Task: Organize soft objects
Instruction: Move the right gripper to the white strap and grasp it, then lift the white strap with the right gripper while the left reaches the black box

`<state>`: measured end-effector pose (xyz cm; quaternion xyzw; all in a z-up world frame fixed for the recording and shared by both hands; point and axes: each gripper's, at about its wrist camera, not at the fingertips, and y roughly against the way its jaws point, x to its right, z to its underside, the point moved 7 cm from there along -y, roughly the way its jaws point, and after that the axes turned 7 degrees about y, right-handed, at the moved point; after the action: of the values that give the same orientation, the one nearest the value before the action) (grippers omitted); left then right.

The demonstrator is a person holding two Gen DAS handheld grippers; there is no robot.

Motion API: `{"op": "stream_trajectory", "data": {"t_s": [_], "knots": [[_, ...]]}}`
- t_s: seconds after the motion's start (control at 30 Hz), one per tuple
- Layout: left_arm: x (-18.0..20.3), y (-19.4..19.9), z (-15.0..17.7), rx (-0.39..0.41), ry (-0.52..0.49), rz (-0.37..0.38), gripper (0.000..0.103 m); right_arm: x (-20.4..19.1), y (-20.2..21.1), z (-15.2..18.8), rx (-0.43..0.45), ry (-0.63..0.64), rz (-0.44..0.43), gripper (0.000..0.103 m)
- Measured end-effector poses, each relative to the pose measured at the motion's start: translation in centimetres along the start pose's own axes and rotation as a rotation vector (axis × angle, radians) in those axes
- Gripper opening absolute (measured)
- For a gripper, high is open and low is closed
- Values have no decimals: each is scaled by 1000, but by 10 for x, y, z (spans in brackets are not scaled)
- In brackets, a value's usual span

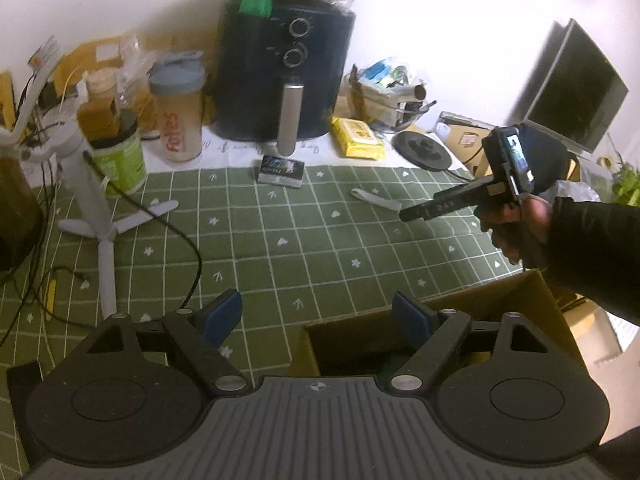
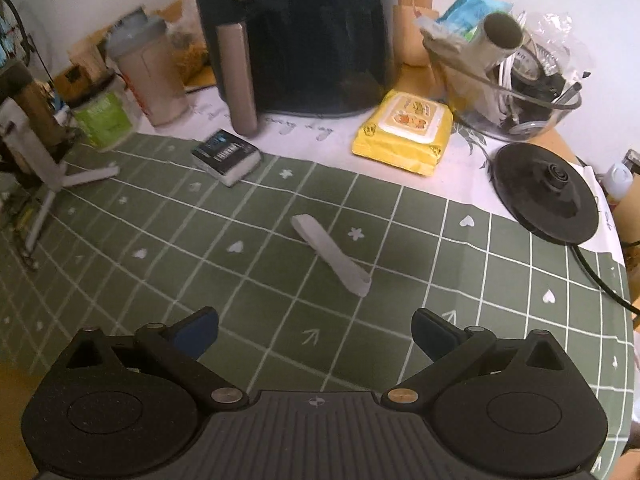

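1. Table wore a green grid cloth [image 2: 256, 280] over a white one, cluttered along the top of both views against a white wall.
2. Counted one air fryer [image 1: 280, 76], one shaker bottle [image 1: 178, 110], one yellow wipes pack [image 2: 404, 134], one cardboard box [image 1: 432, 332] lower right.
3. My left gripper [image 1: 318, 318] and right gripper [image 2: 316, 334] were both spread wide, holding nothing.
4. One soft white strip [image 2: 330, 254] lay mid-frame on the green cloth.

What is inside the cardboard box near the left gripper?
The cardboard box is open, but its inside is dark. The left gripper covers part of the opening, so any contents cannot be identified from this view.
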<state>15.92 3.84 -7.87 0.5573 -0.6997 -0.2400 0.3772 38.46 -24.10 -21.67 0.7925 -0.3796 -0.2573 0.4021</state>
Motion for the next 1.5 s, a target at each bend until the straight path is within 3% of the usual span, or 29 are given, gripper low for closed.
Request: {"op": "stream_trajectory", "data": {"t_s": [0.17,0.3,0.67,0.73,0.77,0.87,1.13,1.5], "knots": [[-9,2,5,-12,21,-12,83,7,-27,-7,-11,4,10,87],[-15,4,9,-23,36,-26,83,13,-46,-15,-27,1,5,68],[-26,5,12,-41,78,-39,82,15,-67,-21,-65,41,6,49],[-27,6,10,-38,77,-37,82,15,-64,-20,-71,54,6,32],[-27,5,8,-36,74,-35,82,16,-63,-19,-75,52,5,16],[-28,5,4,-28,59,-33,82,18,-61,-15,-82,42,-4,7],[-27,4,-16,5,37,-19,82,2,-50,-7,-82,109,-1,4],[-20,-12,-45,44,-25,-5,82,-4,-9,-2,-39,7,-92,4]]}}
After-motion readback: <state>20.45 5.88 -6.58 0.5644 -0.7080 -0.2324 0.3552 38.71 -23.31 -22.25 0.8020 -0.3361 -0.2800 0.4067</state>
